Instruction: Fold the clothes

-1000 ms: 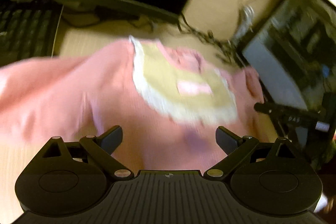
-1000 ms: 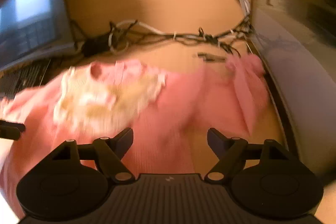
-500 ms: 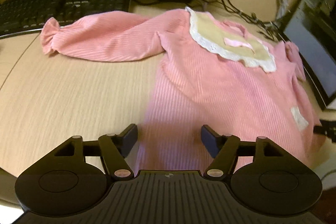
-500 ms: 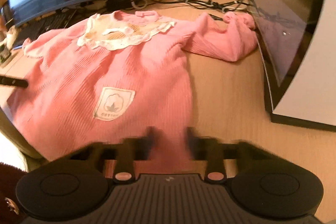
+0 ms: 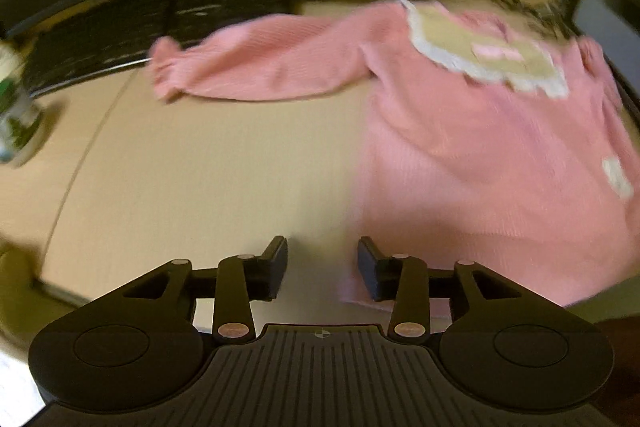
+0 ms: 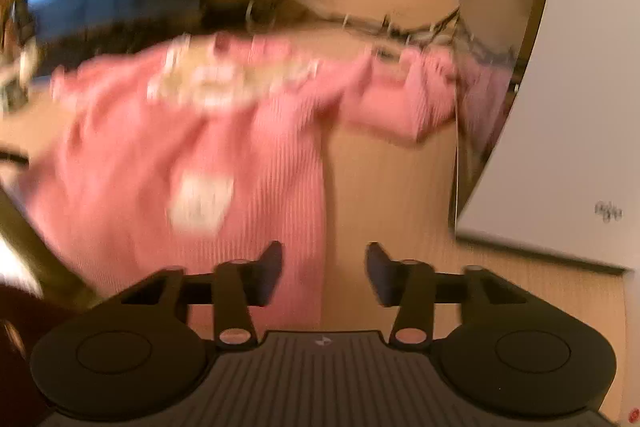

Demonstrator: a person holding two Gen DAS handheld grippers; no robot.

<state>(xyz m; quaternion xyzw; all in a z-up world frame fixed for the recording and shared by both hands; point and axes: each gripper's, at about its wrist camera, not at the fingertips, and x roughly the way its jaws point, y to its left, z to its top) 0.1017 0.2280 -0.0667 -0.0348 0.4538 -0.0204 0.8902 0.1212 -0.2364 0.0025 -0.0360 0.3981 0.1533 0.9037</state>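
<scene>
The pink garment (image 5: 472, 147) lies spread flat on my wooden desk (image 5: 208, 167), its cream lace-edged collar (image 5: 484, 55) toward the far side where the cables (image 6: 400, 27) run. One sleeve (image 5: 256, 67) stretches out toward the keyboard (image 5: 160, 23); the other sleeve (image 6: 404, 99) reaches the monitor (image 6: 580, 107) on my right. My left gripper (image 5: 322, 269) hovers over the garment's near left corner, its jaws having just been closing yet still parted, with what looks like the hem edge just at the right finger, though blur makes contact hard to judge. My right gripper (image 6: 324, 275) has just been opening; its jaws stand apart over the garment's right edge, nothing pinched between them. A white patch (image 6: 200, 199) marks the front.
</scene>
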